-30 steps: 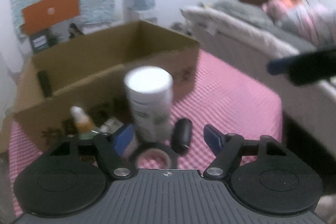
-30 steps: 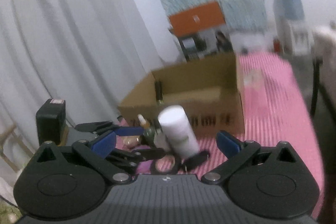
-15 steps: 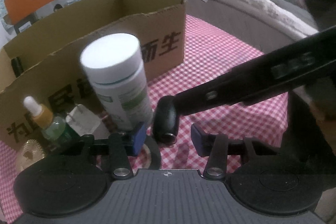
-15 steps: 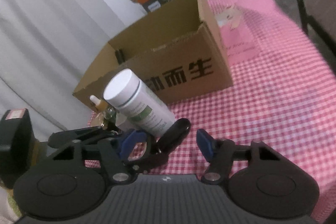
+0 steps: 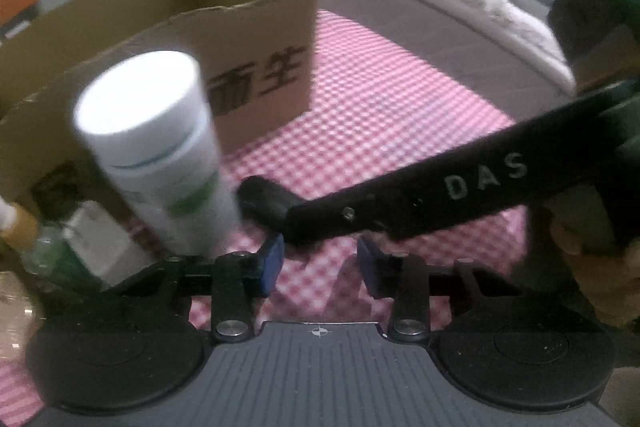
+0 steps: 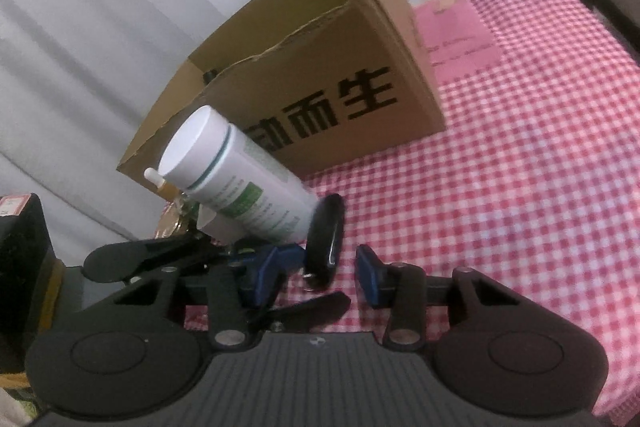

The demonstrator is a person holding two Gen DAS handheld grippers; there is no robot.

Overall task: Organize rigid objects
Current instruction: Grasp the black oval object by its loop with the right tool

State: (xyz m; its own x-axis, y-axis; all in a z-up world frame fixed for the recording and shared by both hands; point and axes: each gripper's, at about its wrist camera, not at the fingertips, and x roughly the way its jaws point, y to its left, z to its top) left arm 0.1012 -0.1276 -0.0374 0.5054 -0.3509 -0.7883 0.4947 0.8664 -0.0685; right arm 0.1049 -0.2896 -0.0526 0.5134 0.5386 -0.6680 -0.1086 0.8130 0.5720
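I'm settling both grippers around the small black key fob [image 6: 325, 241] that lies on the pink checked cloth [image 6: 520, 167], just in front of the cardboard box [image 6: 332, 95] and touching the foot of the white bottle [image 6: 236, 183]. To do this well I'd let only one gripper take it: keep the right gripper [image 6: 318, 273] low and centred so both pads meet the fob's flanks together, and hold the left clear so the fingers don't clash or knock the bottle, which looks easy to tip. Both sets of jaws have just been closing. On the right they stand partly apart with the fob between them, close against the left blue pad, a visible gap to the right pad, so I judge nothing is gripped yet. The left gripper [image 5: 320, 263] is also part open with only cloth between its pads; the fob [image 5: 264, 197] sits just beyond its left fingertip, under the right gripper's black finger [image 5: 440, 195] crossing the view. A dropper bottle [image 6: 162, 185] stands behind the white one.
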